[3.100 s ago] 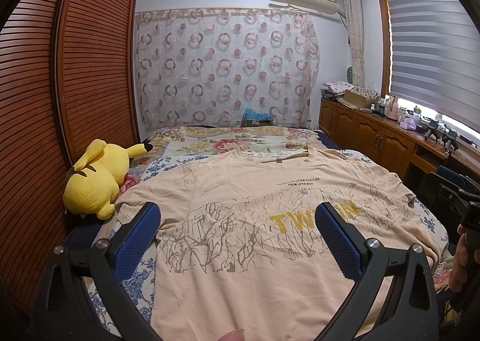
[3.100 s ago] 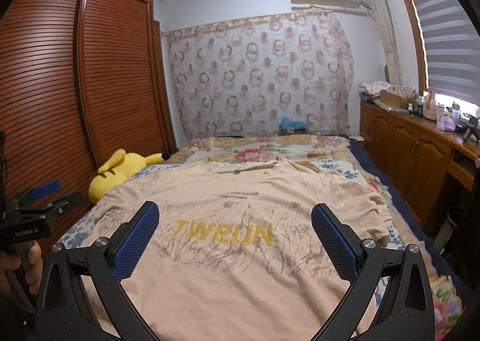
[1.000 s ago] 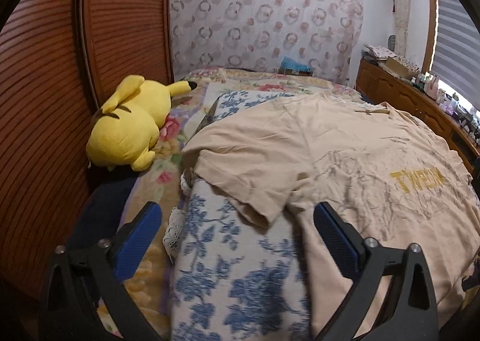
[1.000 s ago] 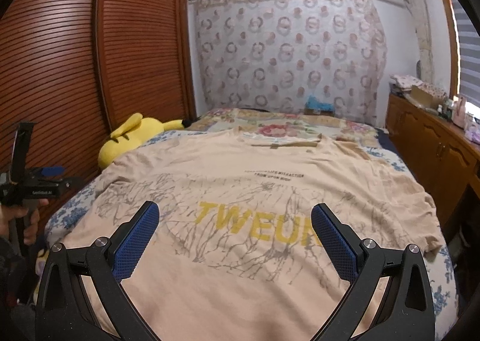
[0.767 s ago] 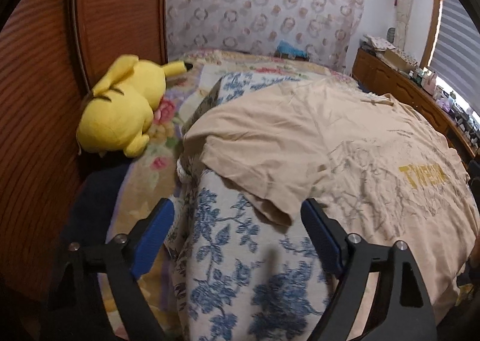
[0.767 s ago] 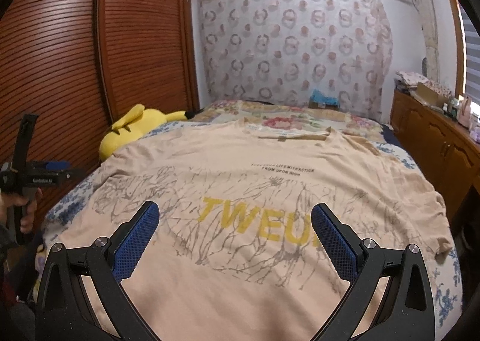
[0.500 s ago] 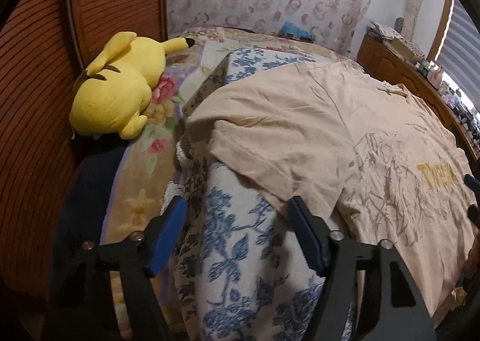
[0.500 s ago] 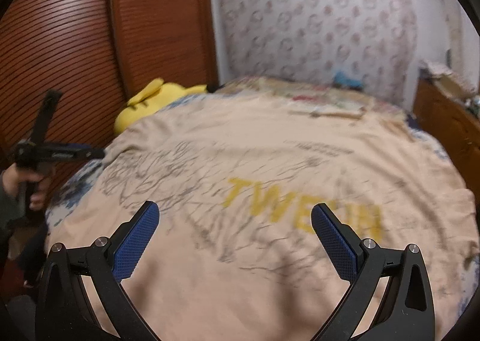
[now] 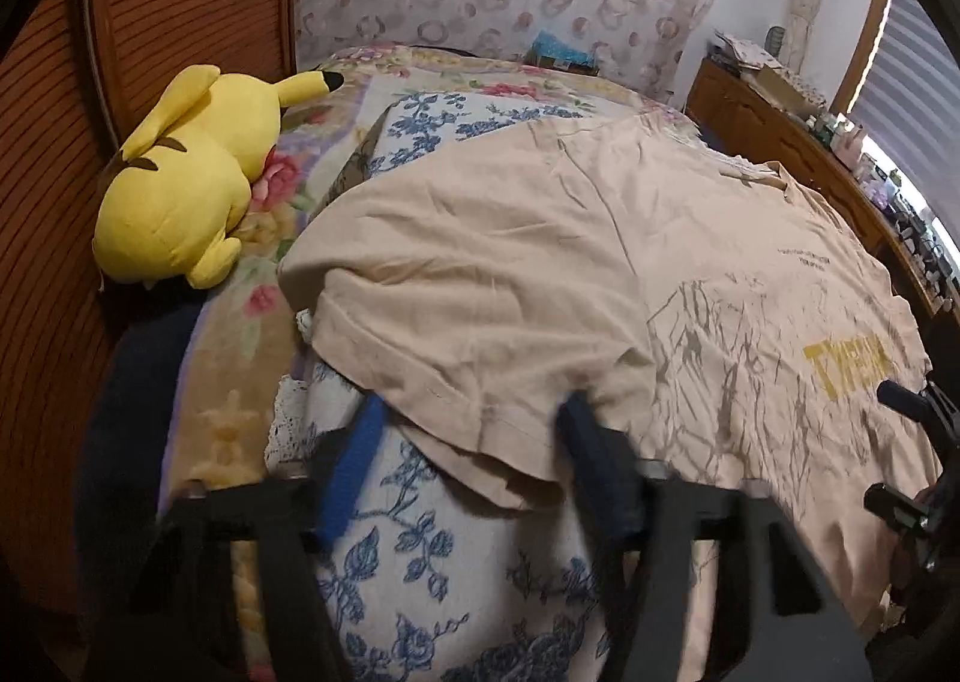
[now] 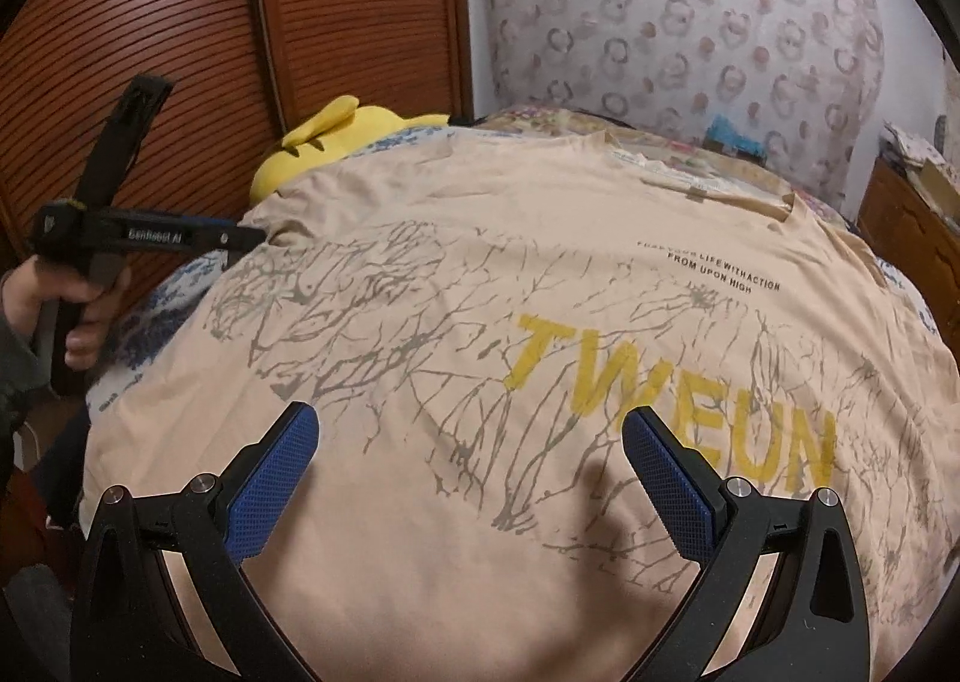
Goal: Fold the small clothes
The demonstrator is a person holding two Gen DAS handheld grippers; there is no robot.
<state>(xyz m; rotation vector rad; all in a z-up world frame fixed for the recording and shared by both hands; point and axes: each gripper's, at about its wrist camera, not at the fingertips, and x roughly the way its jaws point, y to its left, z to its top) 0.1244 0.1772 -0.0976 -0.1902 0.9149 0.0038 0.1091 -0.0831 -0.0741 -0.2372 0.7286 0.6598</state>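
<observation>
A beige T-shirt (image 9: 600,262) with yellow "TWEUN" lettering lies spread flat on the bed, also in the right wrist view (image 10: 540,292). My left gripper (image 9: 468,430) is open at the shirt's left sleeve (image 9: 456,334), its blue-padded fingers on either side of the sleeve hem, the tips partly under the cloth. My right gripper (image 10: 471,460) is open and empty, just above the shirt's lower front. The left gripper also shows at the left of the right wrist view (image 10: 150,238), held in a hand.
A yellow plush toy (image 9: 192,190) lies at the bed's left side by the brown slatted wardrobe doors (image 9: 150,22). The blue floral bedcover (image 9: 420,562) shows beside the sleeve. A wooden cabinet (image 9: 798,154) with clutter stands at the right.
My left gripper has swung from the shirt's middle to its left sleeve, narrowed somewhat, and pushed up against the hem. My right gripper has dropped closer to the shirt's front.
</observation>
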